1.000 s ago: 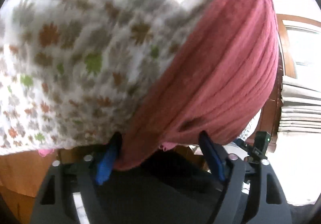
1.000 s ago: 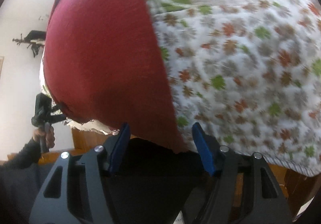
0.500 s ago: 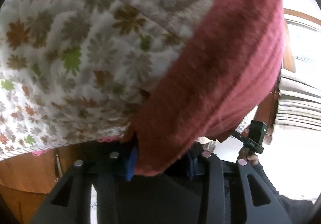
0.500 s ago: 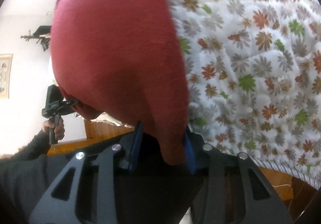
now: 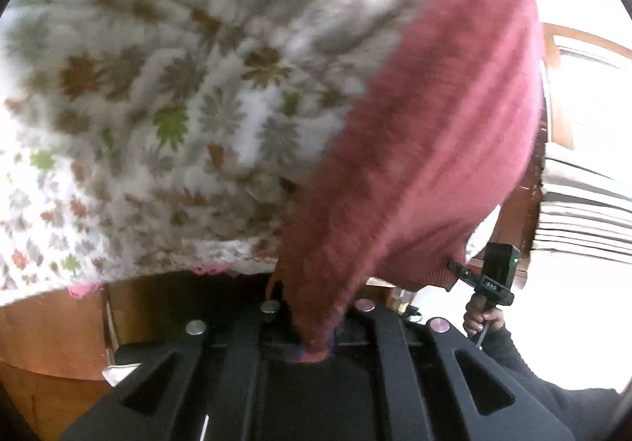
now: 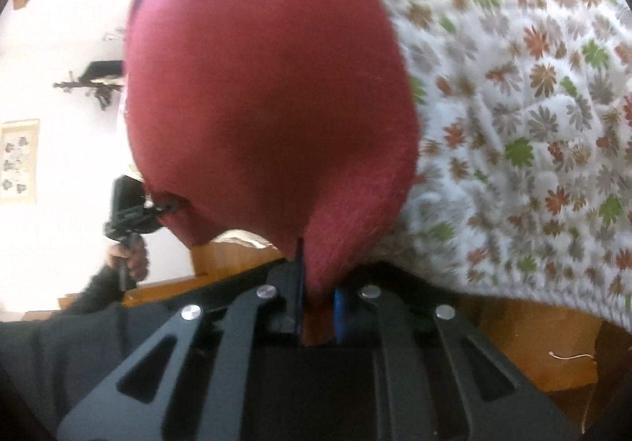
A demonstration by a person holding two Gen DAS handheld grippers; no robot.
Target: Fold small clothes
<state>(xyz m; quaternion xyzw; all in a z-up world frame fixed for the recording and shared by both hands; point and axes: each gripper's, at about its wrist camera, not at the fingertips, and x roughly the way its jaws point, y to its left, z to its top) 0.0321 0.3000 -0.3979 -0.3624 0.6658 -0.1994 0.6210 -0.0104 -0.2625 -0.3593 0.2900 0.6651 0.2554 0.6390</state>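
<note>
- Left tongs (image 5: 314, 342), bottom centre of the frame, are pinched tight on a corner of the red knitted garment (image 5: 426, 148).
- Right tongs (image 6: 319, 308), bottom centre, are clamped on another corner of the garment (image 6: 268, 93).
- The garment fills mid-frame, over the floral quilt (image 6: 525, 117).

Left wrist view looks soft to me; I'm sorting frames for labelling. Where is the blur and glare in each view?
Left wrist view: quilt heavily motion-smeared, red garment softer, window at right blown out. Right wrist view: garment fairly sharp, quilt blurred toward the upper edge, wall at left overexposed.
</note>
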